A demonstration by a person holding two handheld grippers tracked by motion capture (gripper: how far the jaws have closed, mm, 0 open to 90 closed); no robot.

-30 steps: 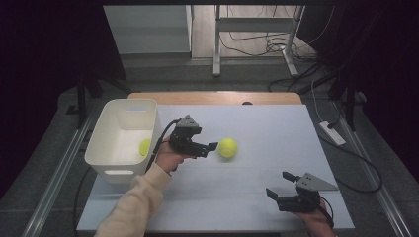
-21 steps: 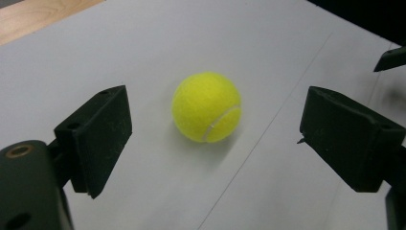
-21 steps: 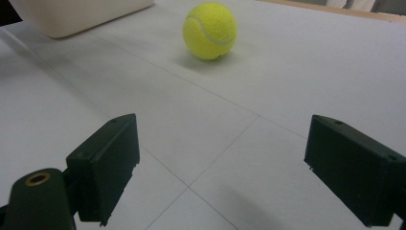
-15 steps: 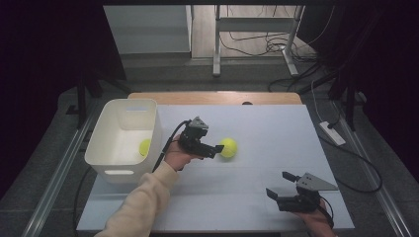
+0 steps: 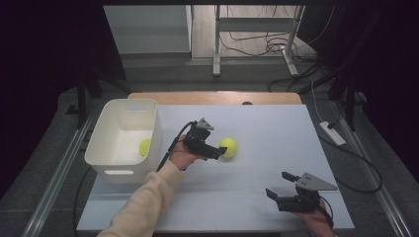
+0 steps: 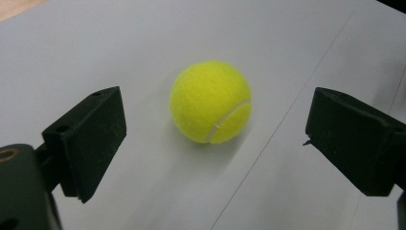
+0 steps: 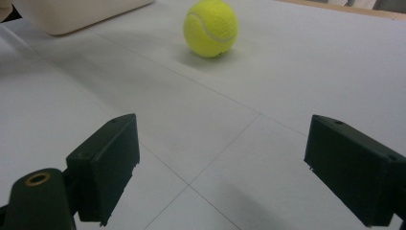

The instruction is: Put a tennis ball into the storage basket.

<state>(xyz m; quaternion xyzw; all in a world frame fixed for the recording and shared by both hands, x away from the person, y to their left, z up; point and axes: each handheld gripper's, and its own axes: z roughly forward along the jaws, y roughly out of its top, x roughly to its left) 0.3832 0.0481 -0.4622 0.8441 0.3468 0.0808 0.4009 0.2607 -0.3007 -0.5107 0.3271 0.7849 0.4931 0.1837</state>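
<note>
A yellow tennis ball (image 5: 229, 147) (image 6: 210, 101) (image 7: 211, 28) lies on the white table near its middle. My left gripper (image 5: 218, 151) (image 6: 213, 139) is open just short of the ball, one jaw on each side and neither touching it. A second yellow ball (image 5: 144, 146) rests inside the white bin (image 5: 116, 165) at the left. Near the table's front right, my right gripper (image 5: 278, 190) (image 7: 220, 172) is open over bare table, far from the ball.
The bin's corner (image 7: 72, 17) shows at the top left of the right gripper view. A wooden strip (image 5: 212, 98) runs along the table's far edge. A white power strip (image 5: 332, 133) and cables lie on the floor to the right.
My left gripper has moved right toward the tennis ball and now has its jaws either side of it. The right gripper has stayed put.
</note>
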